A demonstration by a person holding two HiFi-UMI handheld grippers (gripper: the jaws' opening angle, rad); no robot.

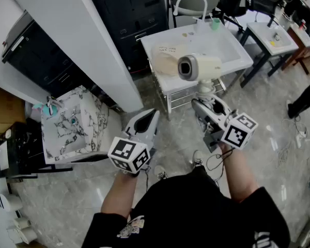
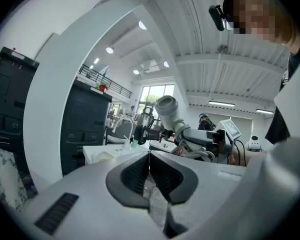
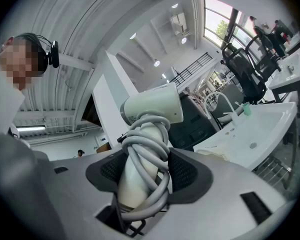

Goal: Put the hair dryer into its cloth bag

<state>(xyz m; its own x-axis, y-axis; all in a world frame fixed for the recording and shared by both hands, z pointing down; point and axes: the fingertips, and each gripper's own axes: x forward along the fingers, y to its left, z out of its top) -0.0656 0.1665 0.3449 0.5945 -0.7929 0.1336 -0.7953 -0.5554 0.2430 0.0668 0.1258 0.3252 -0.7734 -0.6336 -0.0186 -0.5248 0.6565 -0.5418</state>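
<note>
Between the person and the white tabletop, the hair dryer stands upright in the air. Its handle is clamped in the jaws of the right gripper, with the barrel above them. The grey cord is wound round the handle, so the pads press partly on coils and partly on the shell. The dryer looks like a rigid, smooth plastic body, and top-heavy in this hold. The coils likely add friction but may slide over one another. The handle seems the sound place to grip it. The left gripper hangs alongside, jaws clenched on nothing. What looks like the cream cloth bag lies limp on the tabletop. Being soft, its mouth probably needs pinching at the hem to hold it open.
</note>
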